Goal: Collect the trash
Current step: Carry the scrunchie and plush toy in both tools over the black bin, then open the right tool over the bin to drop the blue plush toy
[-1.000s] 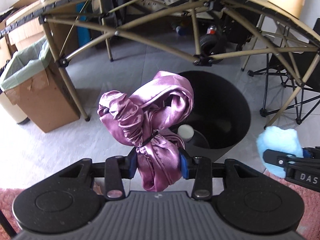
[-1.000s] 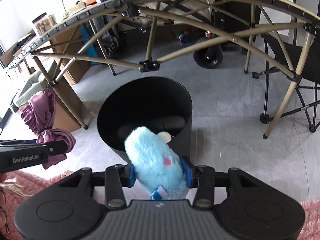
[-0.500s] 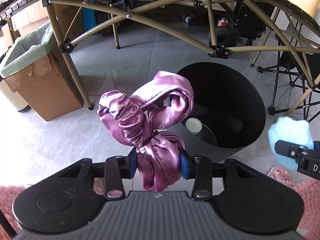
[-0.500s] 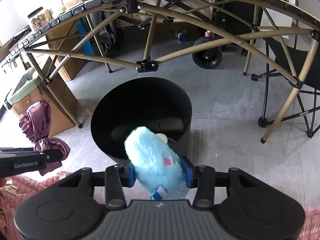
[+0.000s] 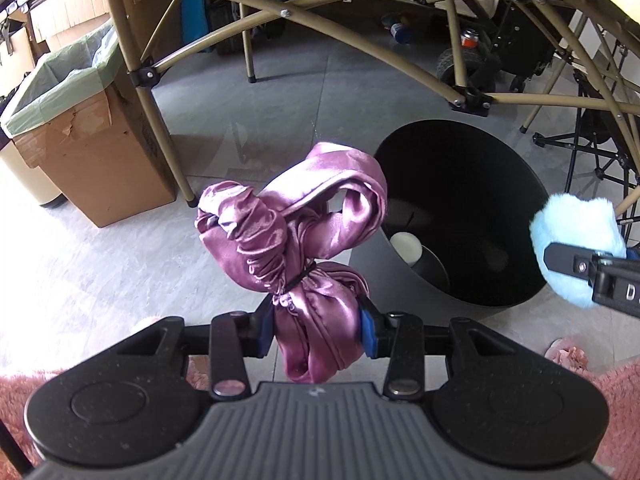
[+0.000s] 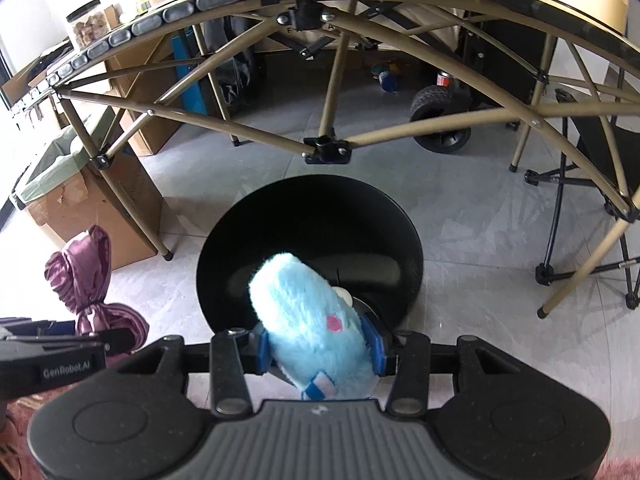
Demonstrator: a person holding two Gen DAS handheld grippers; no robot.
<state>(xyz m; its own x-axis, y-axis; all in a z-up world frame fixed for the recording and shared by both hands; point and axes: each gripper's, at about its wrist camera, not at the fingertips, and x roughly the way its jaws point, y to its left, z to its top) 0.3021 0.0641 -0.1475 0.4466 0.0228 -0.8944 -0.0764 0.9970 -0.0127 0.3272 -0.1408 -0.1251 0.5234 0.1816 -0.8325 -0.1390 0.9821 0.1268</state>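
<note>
Satin bundle: the purple satin cloth (image 5: 296, 240), tied with a dark band, is pinched at its lower end between the blue pads of the left gripper (image 5: 316, 330). It is held in the air just left of the black bin (image 5: 520, 184), over the grey floor and not yet over the opening.
Plush: the light-blue plush toy (image 6: 308, 320) is clamped between the pads of the right gripper (image 6: 318, 346), above the near rim of the bin.
Bin contents: a white, rounded object (image 5: 406, 245) already lies at the bottom.
Risk, satin: if it is let go here, it probably lands on the floor or drapes over the rim; slippery fabric can also slide out of the pinch.
Risk, plush: only part of it is over the opening, so an early release may bounce it off the rim.
Risk, crowding: both grippers converge on one bin and could collide.
Risk, surroundings: the table frame (image 6: 326, 148) stands close behind the bin, and the lined cardboard box (image 5: 92, 140) is a second, possibly wrong, destination.
</note>
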